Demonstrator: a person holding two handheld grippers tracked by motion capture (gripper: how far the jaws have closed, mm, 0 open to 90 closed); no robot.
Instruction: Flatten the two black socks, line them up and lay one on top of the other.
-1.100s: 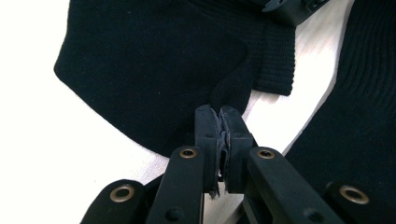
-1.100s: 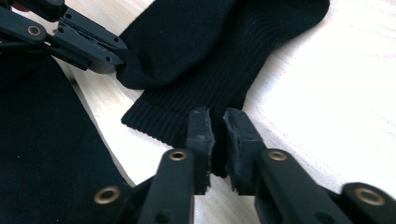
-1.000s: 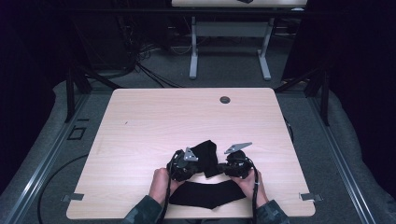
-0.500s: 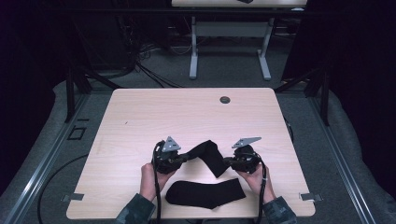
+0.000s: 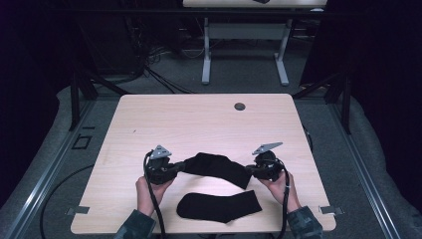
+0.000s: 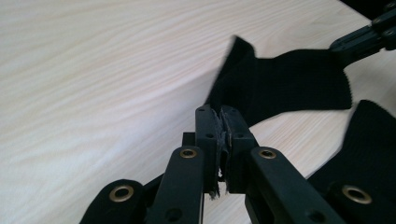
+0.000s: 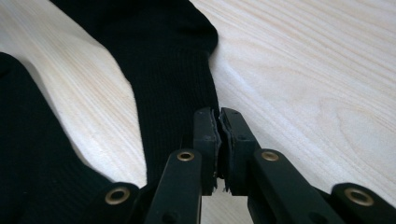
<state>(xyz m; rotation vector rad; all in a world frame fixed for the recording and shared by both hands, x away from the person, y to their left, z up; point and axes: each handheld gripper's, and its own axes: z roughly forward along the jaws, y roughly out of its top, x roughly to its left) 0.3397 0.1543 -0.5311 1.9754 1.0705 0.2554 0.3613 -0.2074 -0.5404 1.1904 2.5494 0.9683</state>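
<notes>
Black sock point(image 5: 216, 166): stretched between your hands.
Left gripper point(image 5: 178, 168): 9 o'clock end, jaws clamped on it.
Right gripper point(image 5: 249, 171): 3 o'clock end, jaws pinching it.

Bottom edge of high view cuts off both forearms just past the sleeves; person's body beyond that is out of frame. Left hand point(image 5: 148, 191) is partly covered by the left gripper point(image 5: 180, 168) and its cable. Small dark round thing point(image 5: 240, 106) on the pale wooden table point(image 5: 199, 124), upper centre: too small to tell whether hole or cap. In left gripper view, the flat black knit sock point(image 6: 373, 149) at lower right is cut by frame's right and bottom edges. In right gripper view, the stretched black ribbed sock point(image 7: 168, 70) runs off the top edge, far end unseen; its pinched edge is hidden between the jaws.
</notes>
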